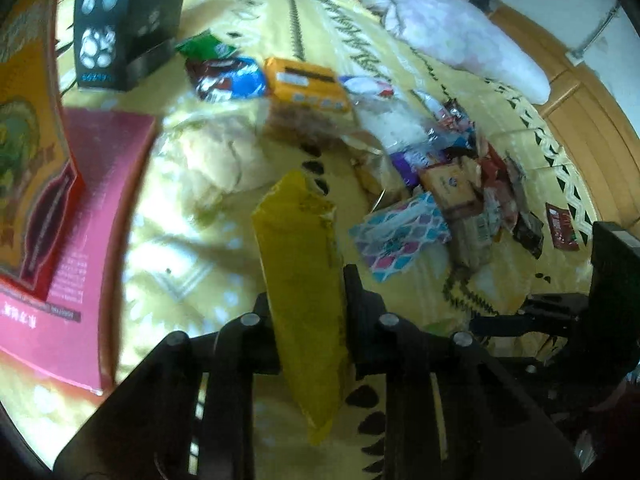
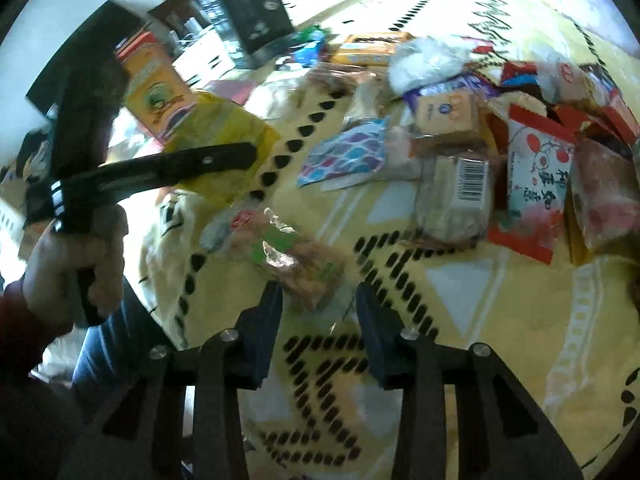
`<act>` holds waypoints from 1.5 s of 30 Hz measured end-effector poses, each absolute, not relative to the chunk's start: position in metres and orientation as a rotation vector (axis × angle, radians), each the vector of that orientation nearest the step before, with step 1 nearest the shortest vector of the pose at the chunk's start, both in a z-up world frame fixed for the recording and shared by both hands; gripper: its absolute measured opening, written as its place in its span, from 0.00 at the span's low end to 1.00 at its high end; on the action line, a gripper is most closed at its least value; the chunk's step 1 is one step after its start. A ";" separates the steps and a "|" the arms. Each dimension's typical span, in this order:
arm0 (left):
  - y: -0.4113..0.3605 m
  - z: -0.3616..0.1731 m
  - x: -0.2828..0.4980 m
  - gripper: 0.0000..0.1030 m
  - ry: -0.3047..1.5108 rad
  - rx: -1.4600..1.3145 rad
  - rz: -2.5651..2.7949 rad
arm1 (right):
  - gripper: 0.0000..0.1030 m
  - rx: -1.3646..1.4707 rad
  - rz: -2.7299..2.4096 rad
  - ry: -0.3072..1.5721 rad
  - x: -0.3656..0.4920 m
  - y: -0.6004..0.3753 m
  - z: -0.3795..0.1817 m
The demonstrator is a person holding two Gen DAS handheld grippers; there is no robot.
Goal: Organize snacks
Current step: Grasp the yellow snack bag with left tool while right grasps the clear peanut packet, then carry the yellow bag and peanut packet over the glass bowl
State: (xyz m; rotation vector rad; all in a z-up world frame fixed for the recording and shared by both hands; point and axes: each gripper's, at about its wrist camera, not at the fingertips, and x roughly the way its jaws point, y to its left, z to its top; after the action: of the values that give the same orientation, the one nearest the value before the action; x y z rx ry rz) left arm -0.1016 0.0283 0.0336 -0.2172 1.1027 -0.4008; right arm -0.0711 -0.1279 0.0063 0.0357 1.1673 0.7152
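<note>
My left gripper point(image 1: 308, 292) is shut on a yellow snack packet point(image 1: 300, 264) and holds it above the yellow bedspread point(image 1: 180, 248). The packet point(image 2: 228, 132) and the left gripper point(image 2: 224, 160) also show in the right wrist view, at the left. My right gripper point(image 2: 318, 300) is open just above the bed. A clear-wrapped snack with a green label point(image 2: 296, 256) lies right in front of its fingertips, partly between them. A heap of snack packets point(image 1: 452, 176) lies at the right of the left wrist view and fills the upper right of the right wrist view point(image 2: 480, 128).
A pink box point(image 1: 80, 224) and an orange box point(image 1: 28, 152) stand at the left. A black box point(image 1: 120, 20) stands behind them. An orange biscuit pack point(image 1: 308, 84) and a blue packet point(image 1: 232, 76) lie beyond. A white pillow point(image 1: 460, 36) and wooden bed frame point(image 1: 580, 120) are at the right.
</note>
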 end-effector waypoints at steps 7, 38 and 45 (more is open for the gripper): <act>0.031 0.040 -0.134 0.78 1.115 -0.091 -0.364 | 0.65 -0.172 0.764 1.073 -0.074 -0.124 0.027; 0.026 0.015 -0.114 0.87 1.064 -0.015 -0.037 | 0.44 0.068 0.541 1.100 -0.079 -0.114 -0.001; 0.034 0.025 -0.127 0.73 1.038 -0.036 -0.098 | 0.37 0.041 0.518 1.082 -0.079 -0.112 -0.006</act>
State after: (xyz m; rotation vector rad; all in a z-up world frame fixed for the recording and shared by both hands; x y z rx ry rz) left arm -0.1274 0.0341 0.0246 -0.0357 1.0375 -0.0978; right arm -0.0791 -0.1120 -0.0057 0.0412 1.0820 0.5183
